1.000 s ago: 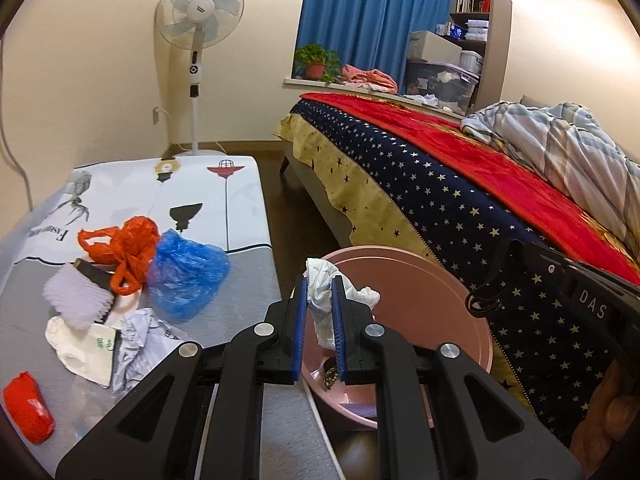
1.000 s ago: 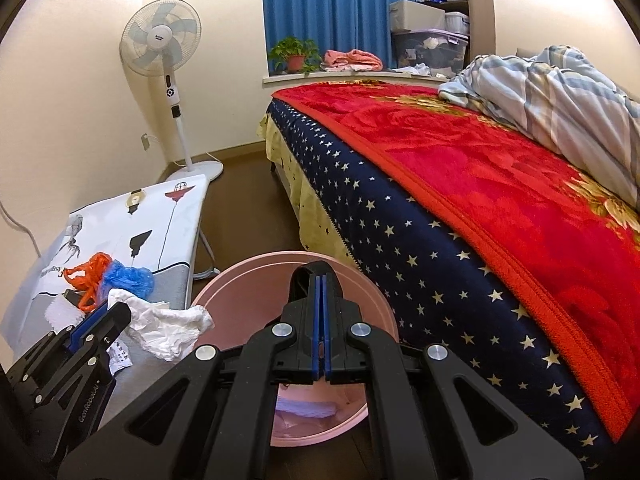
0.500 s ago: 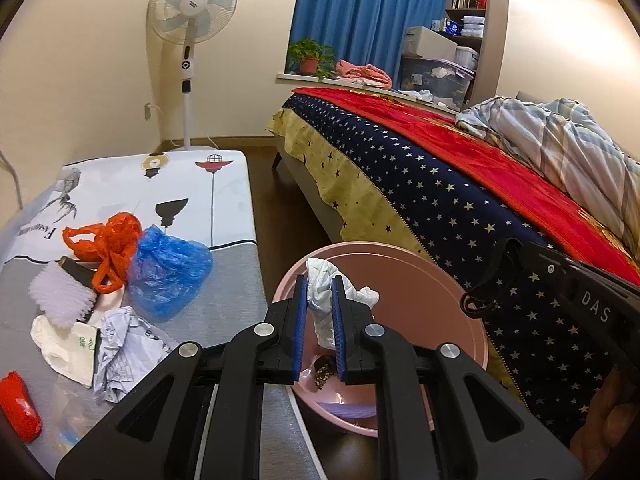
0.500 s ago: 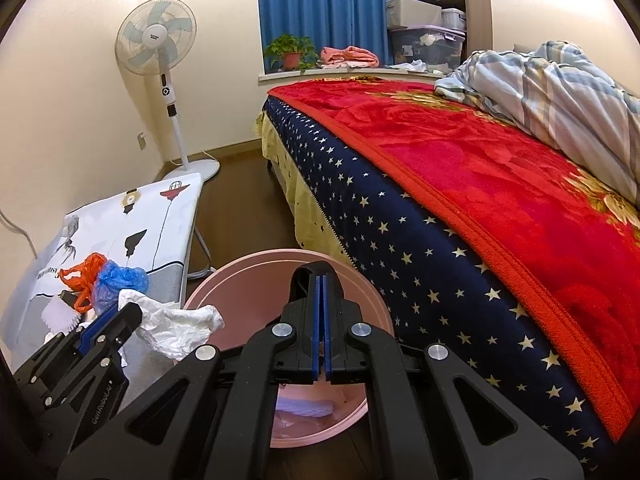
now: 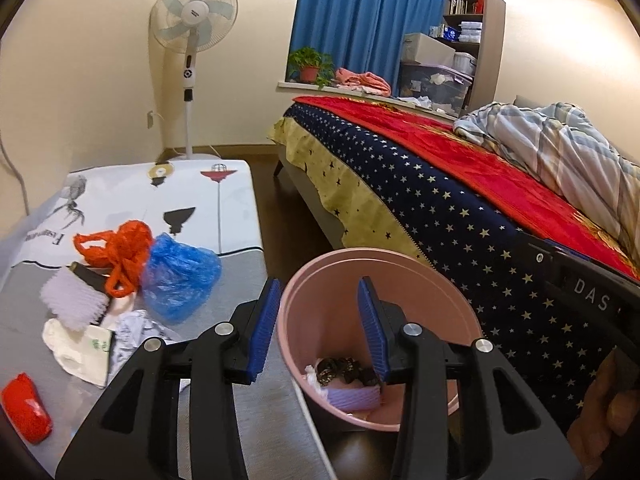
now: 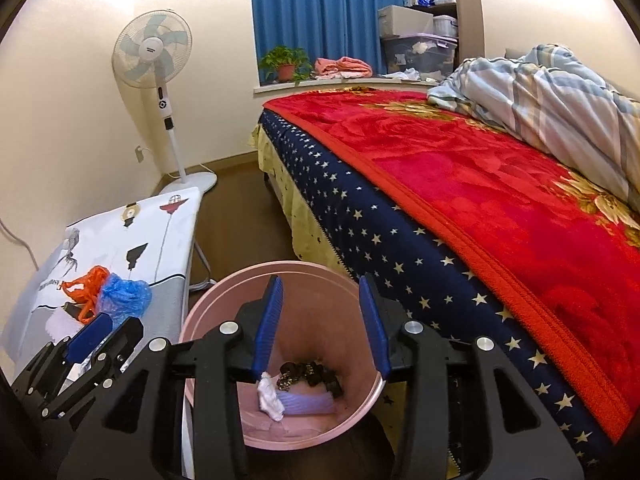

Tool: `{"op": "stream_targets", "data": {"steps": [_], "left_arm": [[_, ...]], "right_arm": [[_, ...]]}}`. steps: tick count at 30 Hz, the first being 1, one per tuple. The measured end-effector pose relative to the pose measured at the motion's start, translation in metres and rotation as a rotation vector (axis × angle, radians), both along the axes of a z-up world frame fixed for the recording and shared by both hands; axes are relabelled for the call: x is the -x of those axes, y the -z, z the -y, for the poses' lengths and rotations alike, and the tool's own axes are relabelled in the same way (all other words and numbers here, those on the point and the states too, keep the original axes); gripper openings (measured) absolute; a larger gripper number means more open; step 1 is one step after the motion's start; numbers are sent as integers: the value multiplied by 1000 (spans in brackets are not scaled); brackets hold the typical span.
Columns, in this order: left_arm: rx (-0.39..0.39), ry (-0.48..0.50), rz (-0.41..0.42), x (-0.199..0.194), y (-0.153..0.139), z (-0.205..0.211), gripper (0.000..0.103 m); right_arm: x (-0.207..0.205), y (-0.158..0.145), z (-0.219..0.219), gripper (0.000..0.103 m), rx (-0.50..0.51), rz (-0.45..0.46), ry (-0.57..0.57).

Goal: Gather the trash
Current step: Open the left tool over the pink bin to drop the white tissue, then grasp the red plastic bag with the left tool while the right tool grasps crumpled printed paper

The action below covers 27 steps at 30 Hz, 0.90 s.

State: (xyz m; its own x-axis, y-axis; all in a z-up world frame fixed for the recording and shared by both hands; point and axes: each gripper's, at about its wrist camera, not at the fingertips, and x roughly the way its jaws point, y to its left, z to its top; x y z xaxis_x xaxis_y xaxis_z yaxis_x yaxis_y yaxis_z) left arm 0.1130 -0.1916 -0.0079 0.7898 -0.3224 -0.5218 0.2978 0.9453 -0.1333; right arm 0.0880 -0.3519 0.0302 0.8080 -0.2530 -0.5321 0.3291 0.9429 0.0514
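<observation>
My left gripper [image 5: 318,330] hangs over the pink bin [image 5: 360,258], its jaws opening with nothing between the blue pads. A crumpled white tissue [image 6: 270,394] lies inside the bin on purple and dark scraps. My right gripper [image 6: 320,328] is also above the bin [image 6: 280,270], jaws opening and empty. On the low table [image 5: 224,192] to the left lie an orange bag [image 5: 120,252], a blue bag [image 5: 180,276], a white brush [image 5: 74,300], crumpled paper [image 5: 136,332], a white wrapper [image 5: 76,348] and a red piece [image 5: 24,408].
A bed [image 6: 460,184] with a red blanket and starred cover fills the right side, close against the bin. A standing fan [image 5: 192,20] is by the far wall behind the table. Brown floor [image 6: 236,216] runs between table and bed.
The left gripper opened and let go of the white tissue, which now lies in the bin. The right gripper went from shut to open. Neither hand shifted much.
</observation>
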Motion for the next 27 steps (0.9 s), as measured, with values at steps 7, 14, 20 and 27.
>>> {"op": "stream_targets", "data": {"steps": [7,14,20,27], "left_arm": [[-1,-51,12,13,-6,-29,40],[4,-154,13,30,-8,-77,40],[-8,-241,0,43,-2,-117,40],[1,-361,-46,51,12,-159,40]], "right_arm": [[4,-3,-19,41,7,21,-64],[5,0,-56,41,0,27,-195],[6,3,-96,41,-16,31,-317],[-3,19,-125,41,-48,-3,-382]]}}
